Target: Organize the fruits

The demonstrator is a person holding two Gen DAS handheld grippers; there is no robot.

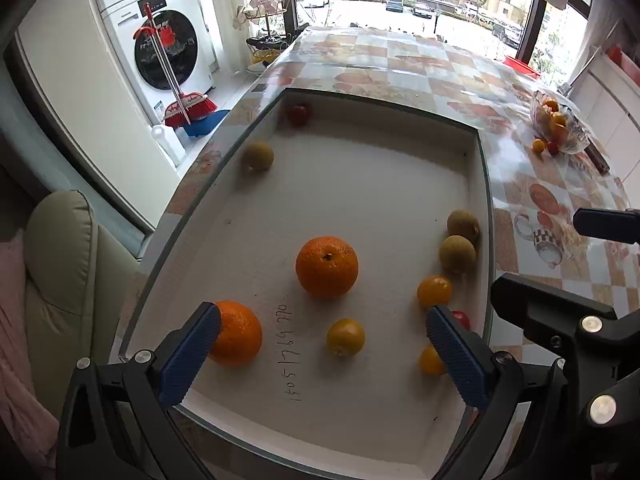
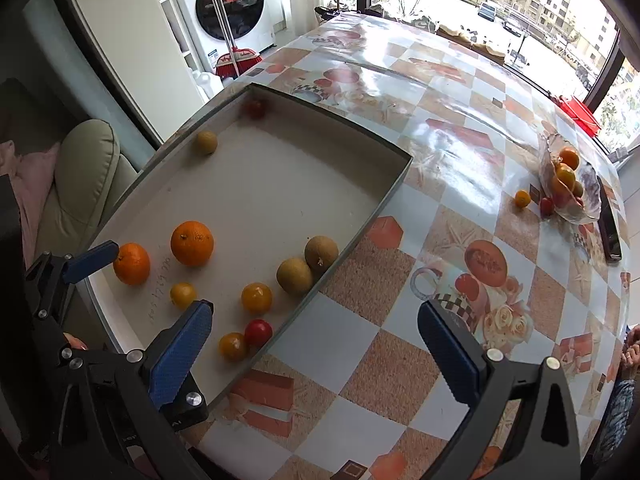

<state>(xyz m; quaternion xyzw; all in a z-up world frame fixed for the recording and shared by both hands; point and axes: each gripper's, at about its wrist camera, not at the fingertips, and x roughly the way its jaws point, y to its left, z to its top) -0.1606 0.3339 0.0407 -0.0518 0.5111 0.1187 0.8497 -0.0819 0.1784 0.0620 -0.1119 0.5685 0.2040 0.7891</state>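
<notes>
Both tongs, left [image 1: 322, 346] and right [image 2: 314, 344], gaping wide and empty above fruit loose in the tray [image 1: 486, 208]; probably firm, light, prone to roll, so oranges [image 1: 327, 267] best pinched gently across the middle.

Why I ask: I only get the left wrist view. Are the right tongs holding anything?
Observer: No. The right tongs are open and empty, hanging over the tray wall and the checked tablecloth.
Operator: What is the red thing half hidden behind my blue pad, near the tray's corner?
Observer: A small red tomato, fully visible from the right wrist. It lies right beside a small yellow fruit, close to the tray wall.
</notes>
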